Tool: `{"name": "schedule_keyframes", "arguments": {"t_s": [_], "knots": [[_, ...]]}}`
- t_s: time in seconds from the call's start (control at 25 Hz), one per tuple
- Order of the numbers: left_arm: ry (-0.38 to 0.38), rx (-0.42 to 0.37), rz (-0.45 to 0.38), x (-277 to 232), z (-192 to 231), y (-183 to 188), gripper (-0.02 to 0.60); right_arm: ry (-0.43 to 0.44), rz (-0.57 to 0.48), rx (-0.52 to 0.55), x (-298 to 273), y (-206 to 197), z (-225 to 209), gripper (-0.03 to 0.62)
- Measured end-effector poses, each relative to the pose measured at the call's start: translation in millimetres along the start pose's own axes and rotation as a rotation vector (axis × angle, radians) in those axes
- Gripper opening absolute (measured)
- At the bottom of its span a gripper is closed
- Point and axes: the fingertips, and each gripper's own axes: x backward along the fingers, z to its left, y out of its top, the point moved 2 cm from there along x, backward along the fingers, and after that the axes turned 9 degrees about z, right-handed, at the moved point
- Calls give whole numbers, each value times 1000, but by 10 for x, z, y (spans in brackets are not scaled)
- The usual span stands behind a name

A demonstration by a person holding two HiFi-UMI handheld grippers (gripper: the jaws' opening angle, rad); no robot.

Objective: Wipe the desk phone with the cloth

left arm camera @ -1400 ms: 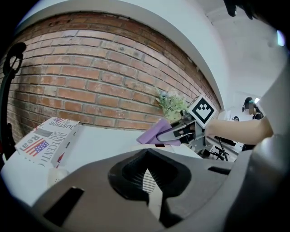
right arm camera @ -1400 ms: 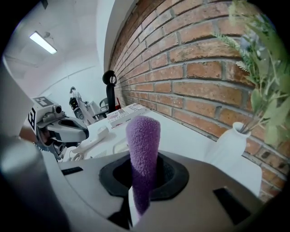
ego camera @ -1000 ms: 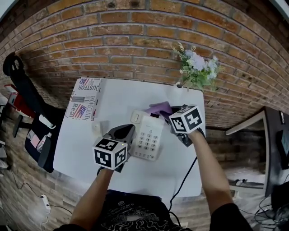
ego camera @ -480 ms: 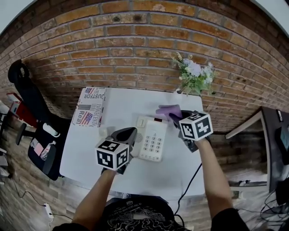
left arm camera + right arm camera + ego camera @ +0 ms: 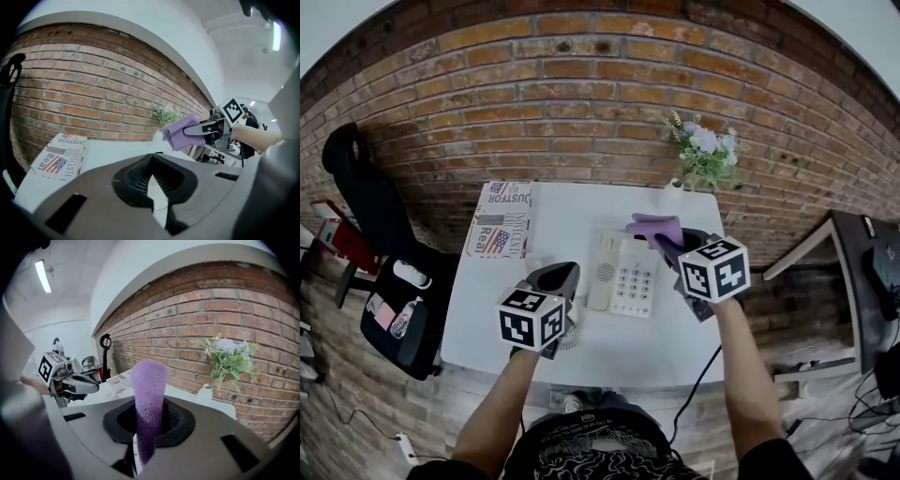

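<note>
A white desk phone (image 5: 635, 278) lies on the white table (image 5: 609, 352), its handset (image 5: 602, 269) resting along its left side. My right gripper (image 5: 672, 242) hovers by the phone's back right corner, shut on a purple cloth (image 5: 653, 228) that hangs out past its jaws. The cloth (image 5: 149, 380) stands up from between the jaws in the right gripper view. My left gripper (image 5: 562, 277) is just left of the handset. Its jaws look shut, with nothing between them (image 5: 151, 161). From the left gripper view the right gripper (image 5: 206, 130) and the cloth (image 5: 182, 132) are seen raised above the table.
A printed cardboard box (image 5: 501, 230) lies at the table's back left. A small white vase (image 5: 672, 197) with flowers (image 5: 705, 153) stands at the back right against the brick wall. The phone's coiled cord (image 5: 568, 334) lies near the front. A black chair (image 5: 366, 202) stands left of the table.
The head view has shifted, so everything sits lower and further right. The left gripper now stands a little further from the phone's left side. The right gripper still holds the cloth.
</note>
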Motion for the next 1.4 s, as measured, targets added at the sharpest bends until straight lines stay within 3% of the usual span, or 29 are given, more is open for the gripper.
{"name": "schedule_keyframes", "arguments": {"t_s": [0.6,0.8,1.4], "knots": [[54,-45,-42,885,400,-173,5,-77,-142,-98,308,-129,1135,46],[77,-53,-42,1051,485,-244,5,-115,-192,-123,355,-178,1265,45],[67,-58,-56,1193,536,-290,5,-146,-189,-115,381,-183,1425,44]]}}
